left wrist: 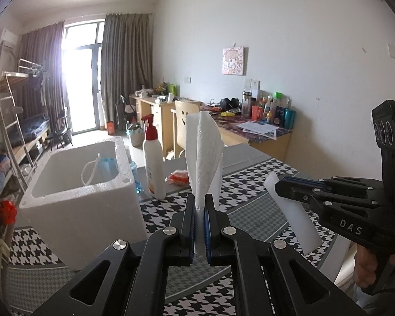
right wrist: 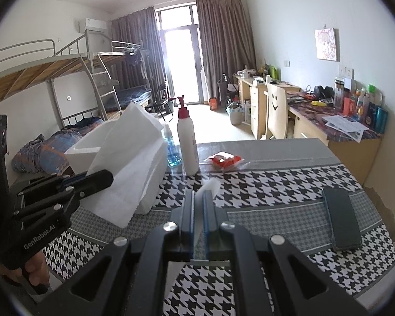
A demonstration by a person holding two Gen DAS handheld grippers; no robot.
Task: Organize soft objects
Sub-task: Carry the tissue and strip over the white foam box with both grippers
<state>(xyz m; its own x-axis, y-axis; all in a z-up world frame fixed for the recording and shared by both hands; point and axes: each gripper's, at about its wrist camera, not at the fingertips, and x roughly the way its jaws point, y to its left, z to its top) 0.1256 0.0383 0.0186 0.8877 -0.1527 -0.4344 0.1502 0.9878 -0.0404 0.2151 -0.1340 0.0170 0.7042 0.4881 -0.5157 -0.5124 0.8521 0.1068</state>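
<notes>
My left gripper (left wrist: 200, 205) is shut on a white paper towel (left wrist: 202, 152) that stands up from its jaws above the houndstooth tablecloth (left wrist: 250, 181). The same towel (right wrist: 129, 163) hangs wide in the right wrist view, held by the left gripper (right wrist: 110, 177). My right gripper (right wrist: 198, 197) is shut on a thin white sheet (right wrist: 209, 185); in the left wrist view it (left wrist: 279, 185) grips a white folded piece (left wrist: 295, 216). A white foam box (left wrist: 79, 184) stands at the left and holds a blue face mask (left wrist: 102, 168).
A white pump bottle with a red top (left wrist: 152, 158) and a blue spray bottle (right wrist: 171, 147) stand beside the box. A red-and-white packet (right wrist: 223, 160) lies behind. A dark phone (right wrist: 342, 221) lies at the table's right. Desks, chair and bunk bed stand beyond.
</notes>
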